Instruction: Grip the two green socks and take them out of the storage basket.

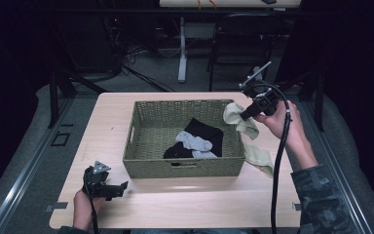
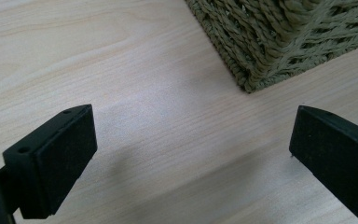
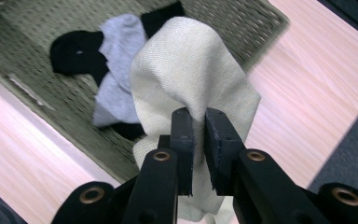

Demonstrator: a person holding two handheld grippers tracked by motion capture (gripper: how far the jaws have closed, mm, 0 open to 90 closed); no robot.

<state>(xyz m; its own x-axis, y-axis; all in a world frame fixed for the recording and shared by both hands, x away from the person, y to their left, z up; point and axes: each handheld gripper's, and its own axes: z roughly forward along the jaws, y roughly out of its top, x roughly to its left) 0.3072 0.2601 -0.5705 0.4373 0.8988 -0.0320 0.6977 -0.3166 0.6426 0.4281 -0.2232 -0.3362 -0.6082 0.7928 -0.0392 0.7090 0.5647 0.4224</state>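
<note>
- The left gripper [image 1: 122,187] rests low over the near left part of the worktop [image 1: 175,204], just off the basket's near left corner. Its jaws stand wide apart with nothing between them; in the left gripper view bare wood lies in the gap and the woven corner of the basket [image 2: 279,42] sits ahead.
- The basket [image 1: 151,122] stands in the middle of the worktop. Inside lie a black sock [image 1: 204,130] and a grey sock [image 1: 195,142] draped across it, both limp and flat on the woven floor.
- A second pale sock [image 1: 259,158] lies on the worktop just beside the basket's right wall, partly hanging toward the worktop's edge.
- The right gripper [image 1: 246,115] is held up over the basket's far right corner, its jaws pinched nearly shut on a fold of a cream sock [image 3: 191,79], which hangs from them in a loose drape above the rim.
- Handling, as a judgement: the cream sock looks light, soft and floppy, with a knit surface that should not slip in rubber-faced jaws. It has no stiffness, so it will sag and swing wherever it is carried, and a trailing end could catch on the wicker rim.
- Where to hold: a doubled fold of cloth, as here, gives the jaws more bulk than a single layer. A hold near the cuff or mid-length would keep the hanging tail short and easier to lower into the basket.
</note>
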